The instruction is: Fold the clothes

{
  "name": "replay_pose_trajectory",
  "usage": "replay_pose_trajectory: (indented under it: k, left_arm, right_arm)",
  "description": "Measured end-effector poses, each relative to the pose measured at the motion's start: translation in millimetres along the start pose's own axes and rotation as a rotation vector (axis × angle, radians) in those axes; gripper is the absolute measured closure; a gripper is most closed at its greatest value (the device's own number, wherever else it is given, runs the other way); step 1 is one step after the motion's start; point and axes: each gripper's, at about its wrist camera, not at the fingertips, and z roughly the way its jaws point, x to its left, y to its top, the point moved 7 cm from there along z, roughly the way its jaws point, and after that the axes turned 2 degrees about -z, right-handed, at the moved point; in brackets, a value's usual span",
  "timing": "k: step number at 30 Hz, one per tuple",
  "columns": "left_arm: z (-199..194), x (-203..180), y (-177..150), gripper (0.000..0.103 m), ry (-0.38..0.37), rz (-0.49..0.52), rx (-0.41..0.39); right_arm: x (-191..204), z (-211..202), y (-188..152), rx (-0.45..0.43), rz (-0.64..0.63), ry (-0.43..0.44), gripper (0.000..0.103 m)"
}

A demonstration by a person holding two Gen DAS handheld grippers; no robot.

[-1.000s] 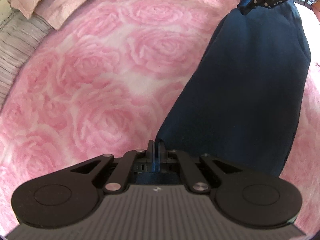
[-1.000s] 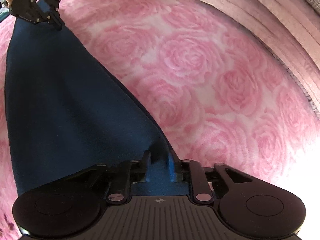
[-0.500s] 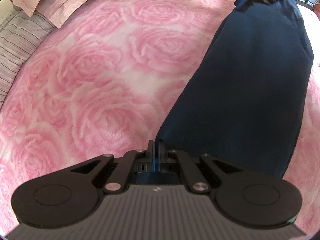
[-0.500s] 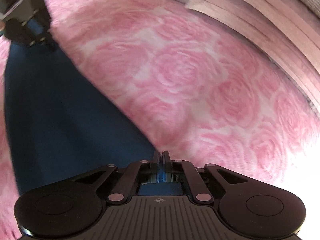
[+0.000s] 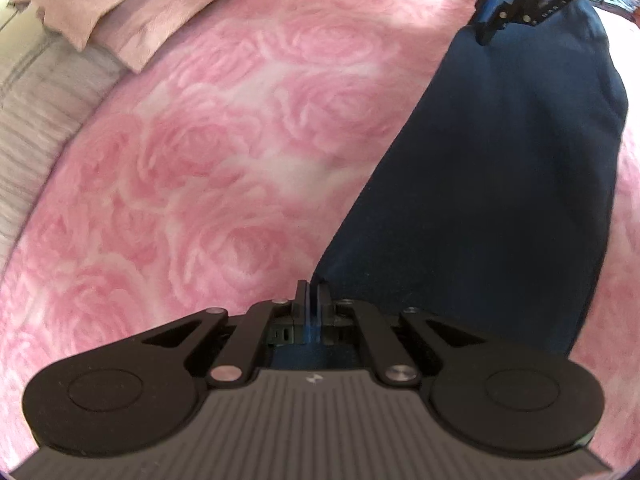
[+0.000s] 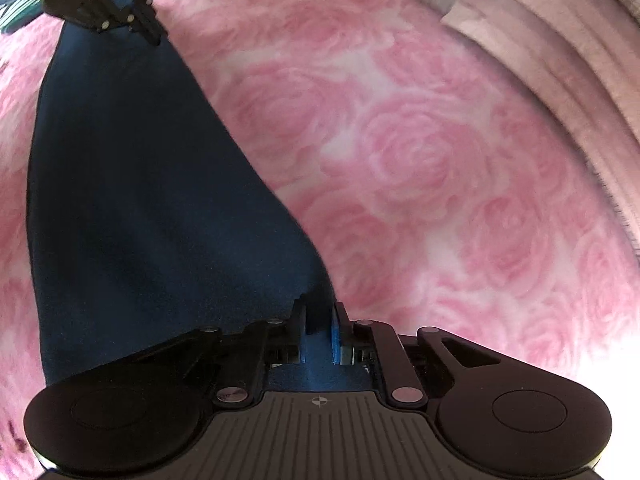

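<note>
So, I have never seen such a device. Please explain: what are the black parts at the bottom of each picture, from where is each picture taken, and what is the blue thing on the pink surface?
No robot here: a person holds a hand tool with two fingers in each hand, and a small wide-angle camera on each tool looks forward along its fingers. The black shapes at the bottom are the tool's own body.

One picture comes from the left gripper, the other from the right gripper. Each view also shows the other tool far off, at the top.

The surface is a fluffy pink blanket with a rose pattern, with pale folded bedding at its edge. On it lies a dark blue garment, stretched between the tools. The left gripper is shut on one end. The right gripper's jaws are closing, with blue cloth between them.
</note>
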Motion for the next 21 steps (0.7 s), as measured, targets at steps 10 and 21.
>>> replay_pose_trajectory:
  k: [10,21]
  left_arm:
    - [-9,5,-6,0.097,0.042,-0.027,0.017]
    - [-50,-159,51,0.065,-0.048,0.398,-0.123]
  right_arm:
    - [-18,-17,-43,-0.039,0.312,-0.157,0.051]
    - [50,-109,-195,-0.047,0.933,-0.418,0.051]
